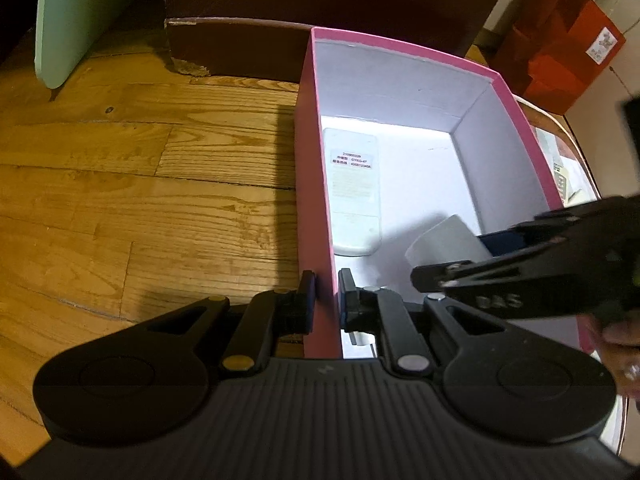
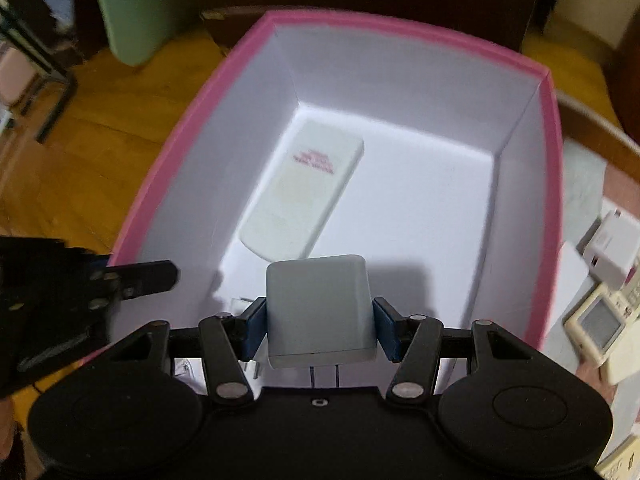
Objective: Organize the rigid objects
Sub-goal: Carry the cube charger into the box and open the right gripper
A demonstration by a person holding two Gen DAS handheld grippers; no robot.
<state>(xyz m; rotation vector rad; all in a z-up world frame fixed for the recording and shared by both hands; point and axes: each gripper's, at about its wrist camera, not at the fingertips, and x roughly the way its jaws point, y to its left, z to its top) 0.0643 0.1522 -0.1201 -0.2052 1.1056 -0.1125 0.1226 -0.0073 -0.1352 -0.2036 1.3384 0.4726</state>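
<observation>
grey block [image 2: 320, 308] clamped in right gripper [image 2: 320, 330] hides its underside; left gripper [image 1: 326, 300] pinches box wall [image 1: 316, 200].

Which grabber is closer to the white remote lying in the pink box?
Hard to say for sure, probably the right. The right gripper holds a gray charger inside the pink box, just short of the white remote. The left gripper pinches the box's side wall.

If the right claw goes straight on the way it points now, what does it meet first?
Probably the white remote on the box floor. The right claw holds a grey charger aimed at it; depth is unclear.
</observation>
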